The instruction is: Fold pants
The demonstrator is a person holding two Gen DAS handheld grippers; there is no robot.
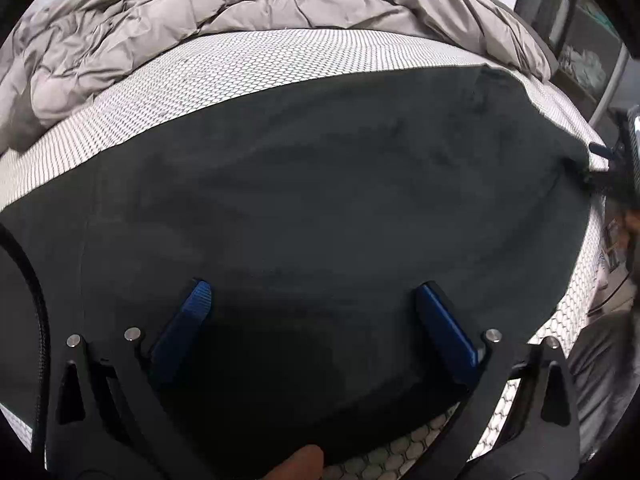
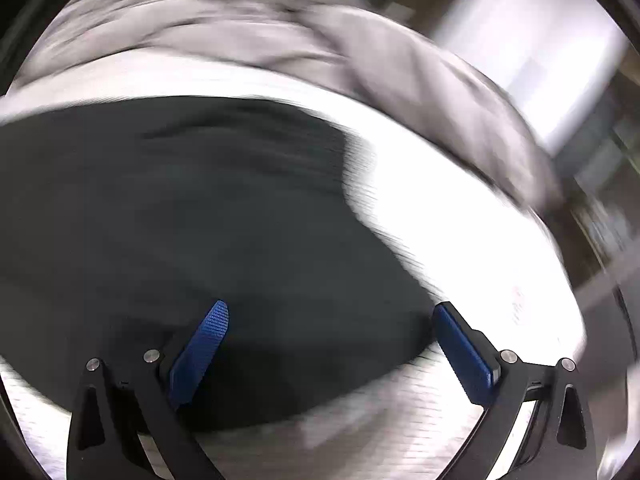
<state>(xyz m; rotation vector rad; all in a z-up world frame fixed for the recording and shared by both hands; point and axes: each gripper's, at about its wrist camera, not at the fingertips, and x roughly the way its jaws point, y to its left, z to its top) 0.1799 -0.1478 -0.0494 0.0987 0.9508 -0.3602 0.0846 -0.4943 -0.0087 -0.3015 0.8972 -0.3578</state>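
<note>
Both the left tool (image 1: 312, 292) and right tool (image 2: 332, 312) gape wide, empty, over dark pants (image 1: 320, 184).

The whole right wrist view is smeared by motion blur. There the dark grey fabric pants (image 2: 192, 216) show no clear seam or hem, and the honeycomb pattern of the white mesh mattress cover (image 2: 460, 240) is washed out to plain white on the right. The crumpled beige quilted duvet (image 2: 280, 40) at the far side is only soft streaks.

In the left wrist view the pants (image 1: 320, 184) are cut off by the left edge, so their full length cannot be told. The right gripper (image 1: 616, 160) appears only partly at the far right edge; its fingers are too small to read. The dark shelf unit (image 1: 576, 52) holds things too small to identify.
</note>
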